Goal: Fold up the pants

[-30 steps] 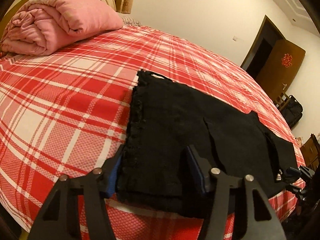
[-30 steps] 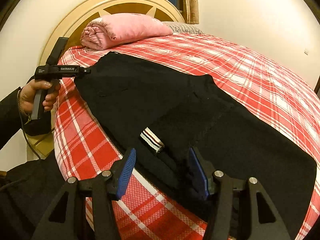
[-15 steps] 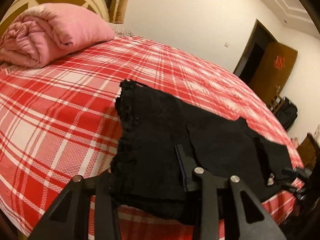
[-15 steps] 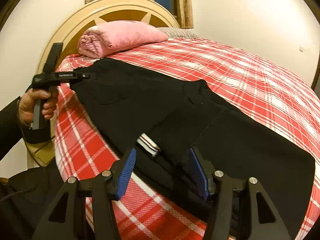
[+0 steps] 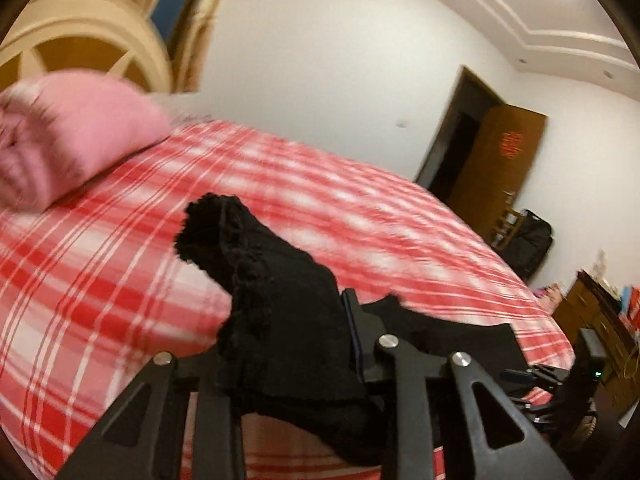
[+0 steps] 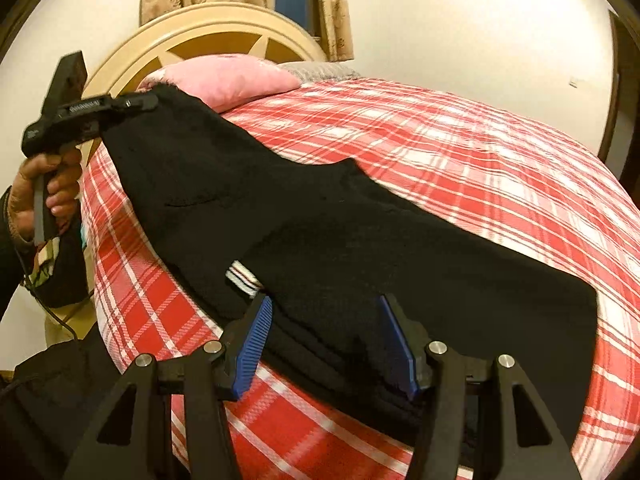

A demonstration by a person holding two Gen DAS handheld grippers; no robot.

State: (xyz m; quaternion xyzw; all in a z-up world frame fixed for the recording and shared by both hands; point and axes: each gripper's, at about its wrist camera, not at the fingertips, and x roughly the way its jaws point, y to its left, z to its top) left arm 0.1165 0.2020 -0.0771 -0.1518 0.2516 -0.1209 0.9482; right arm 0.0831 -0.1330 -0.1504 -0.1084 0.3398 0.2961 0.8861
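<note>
The black pants (image 6: pixel 360 232) lie across the near side of the bed (image 6: pixel 480 168), which wears a red-and-white plaid cover; one end is lifted off the cover, the rest rests flat. The left tongs (image 5: pixel 288 344) are clamped on that raised end, the fabric bunched between the fingers and standing up in a fuzzy-edged roll (this view is blurred). A hand (image 6: pixel 44 196) grips their handle at the bed's edge. The right tongs (image 6: pixel 324 340) stand wide apart, their blue pads (image 6: pixel 252 348) straddling the pants' near edge without pinching it, just beside a striped tag (image 6: pixel 244 278). A rolled pink quilt (image 6: pixel 224 78) sits by the cream headboard (image 6: pixel 208 24). Beyond the bed stands a brown door (image 5: pixel 496 164).
</note>
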